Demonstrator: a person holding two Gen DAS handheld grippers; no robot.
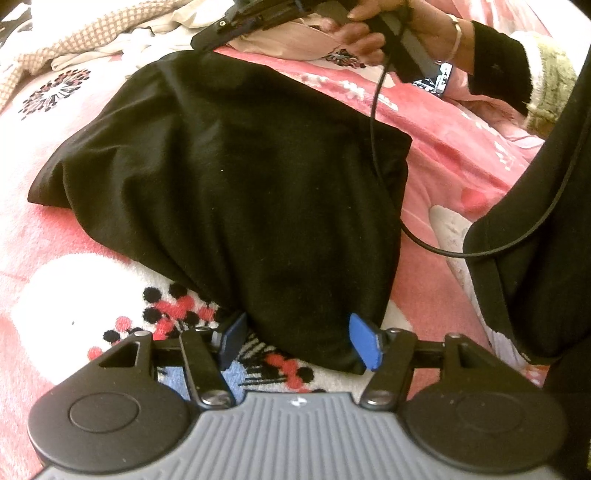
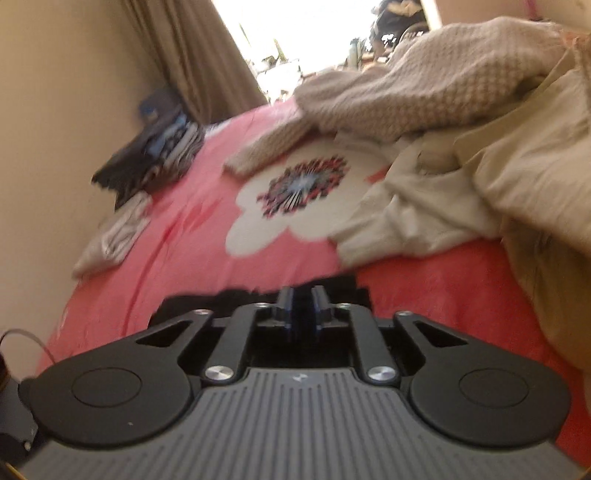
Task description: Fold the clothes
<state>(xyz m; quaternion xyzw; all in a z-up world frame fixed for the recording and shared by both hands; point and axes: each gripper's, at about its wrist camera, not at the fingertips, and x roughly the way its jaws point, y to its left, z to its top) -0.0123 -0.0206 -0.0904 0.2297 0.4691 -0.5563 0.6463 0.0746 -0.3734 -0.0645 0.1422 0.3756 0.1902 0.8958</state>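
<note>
Between the parted left fingers (image 1: 236, 334) bunches the black garment (image 1: 229, 177), ungripped.

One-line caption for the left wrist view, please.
Left gripper straddles the near end of a folded black garment on a pink floral blanket, with unfolded clothes heaped beyond.

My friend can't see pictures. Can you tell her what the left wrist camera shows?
A black garment lies bunched on a pink flowered blanket, its near end between the open blue fingers of the left gripper. At the top, a hand holds the other gripper.
</note>
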